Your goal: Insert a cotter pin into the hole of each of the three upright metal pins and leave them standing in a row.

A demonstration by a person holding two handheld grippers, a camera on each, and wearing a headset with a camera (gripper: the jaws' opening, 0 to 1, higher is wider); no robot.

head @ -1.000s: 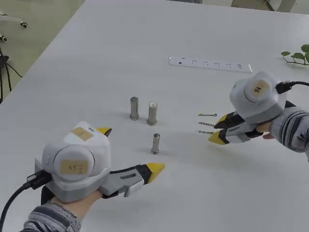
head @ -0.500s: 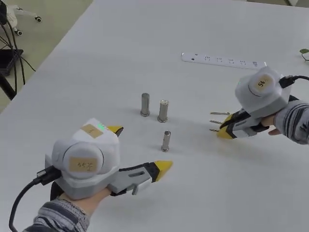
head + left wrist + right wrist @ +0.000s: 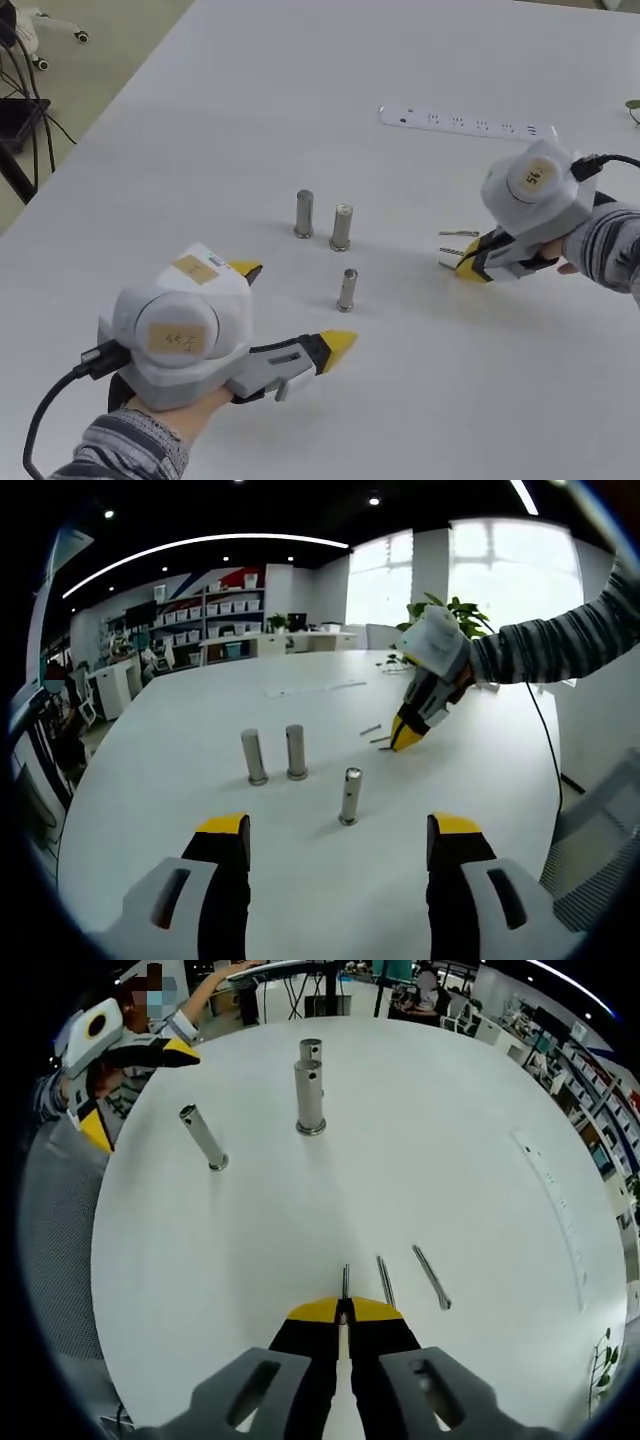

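**Right gripper clamped onto the nearest cotter pin**

A second earlier the right gripper (image 3: 343,1310) had its yellow-tipped jaws slightly parted beside the thin silvery cotter pins. Now they had come right together and pinched the end of the nearest cotter pin (image 3: 345,1280). That pin poked straight out from between the tips and still lay flat on the white tabletop (image 3: 250,120). The middle cotter pin (image 3: 385,1280) and the far cotter pin (image 3: 431,1276) lay just beside it, untouched.

Over on the other side, the left gripper (image 3: 292,305) had barely shifted. It hung low over the table with its jaws spread wide and nothing between them.

The three stubby grey upright steel pins stood where they had been. The back-left steel pin (image 3: 304,214) and back-right steel pin (image 3: 341,227) stood close together. The front steel pin (image 3: 347,289) stood apart from them, nearer the person and just ahead of the left gripper.

There was plenty of room to work. A bare stretch of table lay between the steel pins and the cotter pins. The long white power strip (image 3: 468,124) sat well beyond both, and the table's left edge ran well clear of everything.
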